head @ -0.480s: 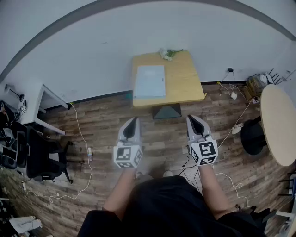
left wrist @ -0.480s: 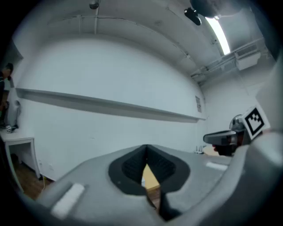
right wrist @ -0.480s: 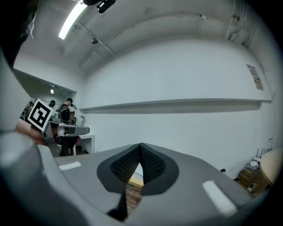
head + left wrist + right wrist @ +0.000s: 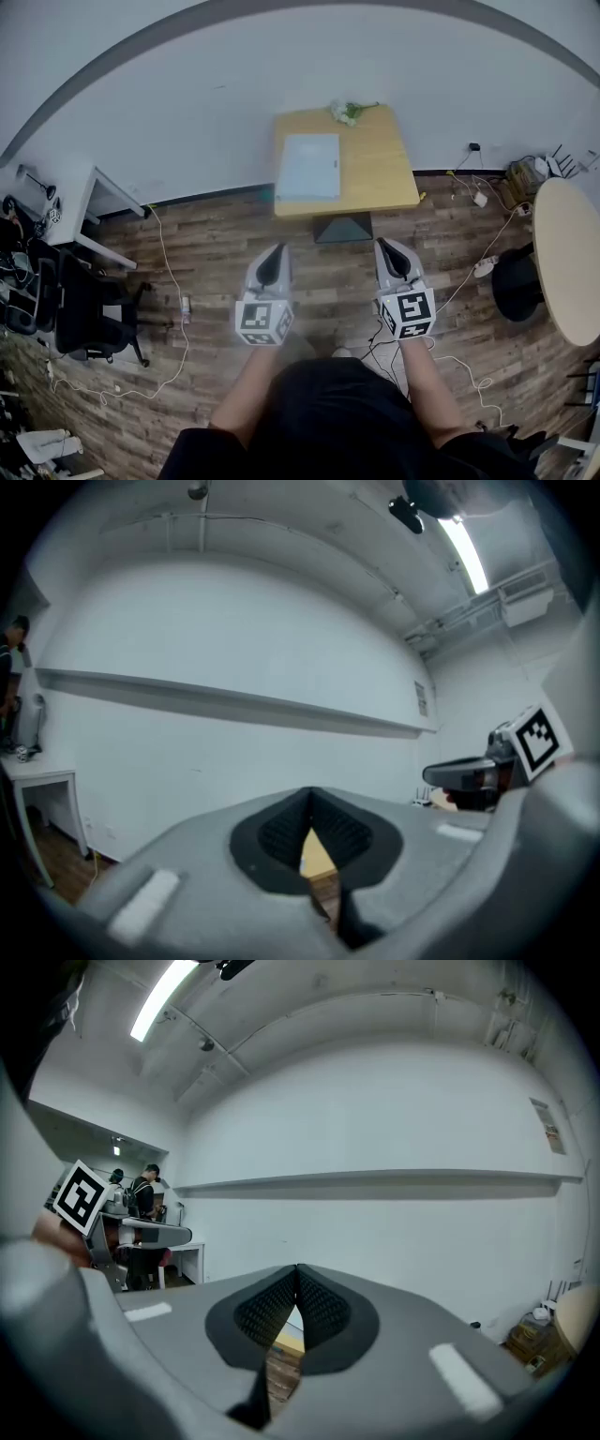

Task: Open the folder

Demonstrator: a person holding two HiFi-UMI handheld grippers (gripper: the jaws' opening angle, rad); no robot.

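The pale, flat rectangular folder lies lengthwise on the yellow wooden table, left half, well ahead. The left gripper is nearer than the right gripper; both are pinched closed and empty.

An office or lab workroom is indicated: a wood-plank floor is bounded by bare white walls, and black office chairs are parked by a white desk at the left. Loose cables are trailed across the floor — tube lighting is fixed overhead.
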